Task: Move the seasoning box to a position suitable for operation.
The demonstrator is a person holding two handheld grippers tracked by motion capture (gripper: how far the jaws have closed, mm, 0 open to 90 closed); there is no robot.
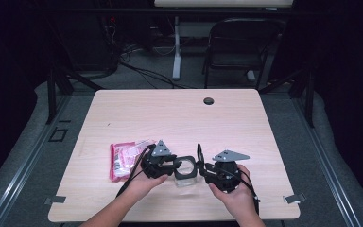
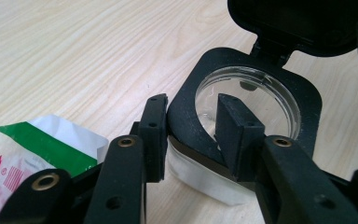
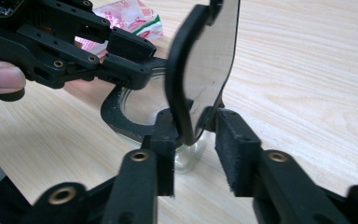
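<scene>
A small clear container (image 1: 185, 166) with a black square rim (image 2: 186, 107) stands near the table's front edge. Its hinged black lid (image 1: 200, 153) is swung up on edge. My left gripper (image 1: 174, 163) is shut on the rim's left side, one jaw outside and one inside the round opening (image 2: 192, 102). My right gripper (image 1: 202, 168) is shut on the lower edge of the upright lid (image 3: 205, 60), and its jaws (image 3: 198, 119) sit either side of it. In the right gripper view, the left gripper (image 3: 135, 63) holds the rim (image 3: 116, 112).
A pink and white packet (image 1: 123, 158) with a green stripe (image 2: 32, 144) lies flat just left of the left gripper. The wooden table (image 1: 170, 113) has a cable hole (image 1: 209, 100) near its far edge. A dark chair (image 1: 241, 42) stands beyond the table.
</scene>
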